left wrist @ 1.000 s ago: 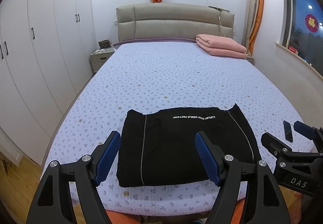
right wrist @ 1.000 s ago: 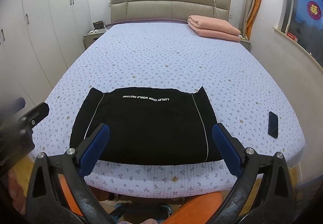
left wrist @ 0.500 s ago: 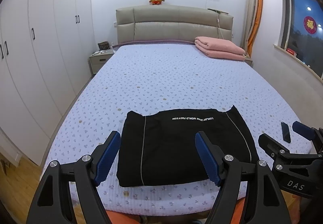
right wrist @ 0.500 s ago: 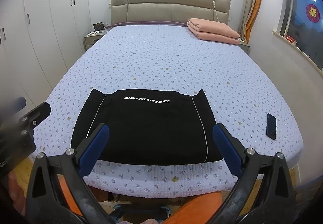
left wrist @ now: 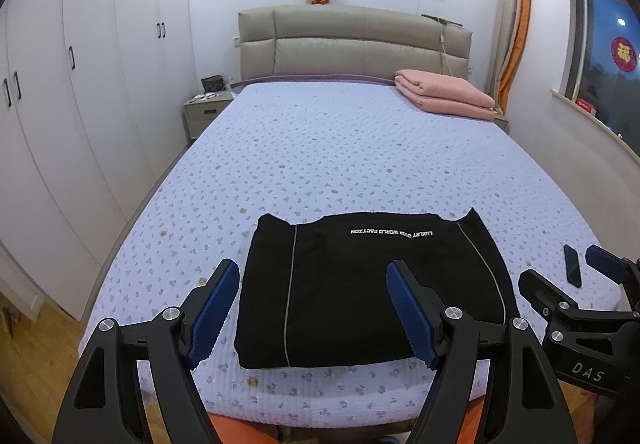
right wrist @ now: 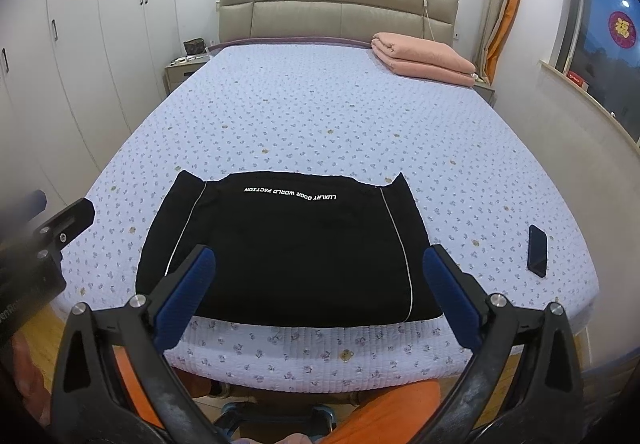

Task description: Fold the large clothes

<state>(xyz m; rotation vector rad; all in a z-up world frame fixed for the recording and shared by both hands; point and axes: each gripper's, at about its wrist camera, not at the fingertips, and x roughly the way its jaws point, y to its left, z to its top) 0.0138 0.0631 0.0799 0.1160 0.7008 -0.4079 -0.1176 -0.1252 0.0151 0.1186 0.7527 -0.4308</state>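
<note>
Left claw (left wrist: 312, 310), lower centre of the left wrist view: we see its blue pads spread wide with nothing between them, held in the air on the near side of the bed (left wrist: 360, 148). Right claw (right wrist: 320, 298), lower centre of the right wrist view, is likewise spread and empty. We find the folded black garment (right wrist: 288, 248) lying flat near the bed's front edge, white lettering along its far side and a thin pale stripe down each flank. A dark phone (right wrist: 537, 250) rests on the sheet at right, apart from the garment. A folded pink blanket (right wrist: 424, 58) sits at upper right by the headboard (right wrist: 336, 4).
</note>
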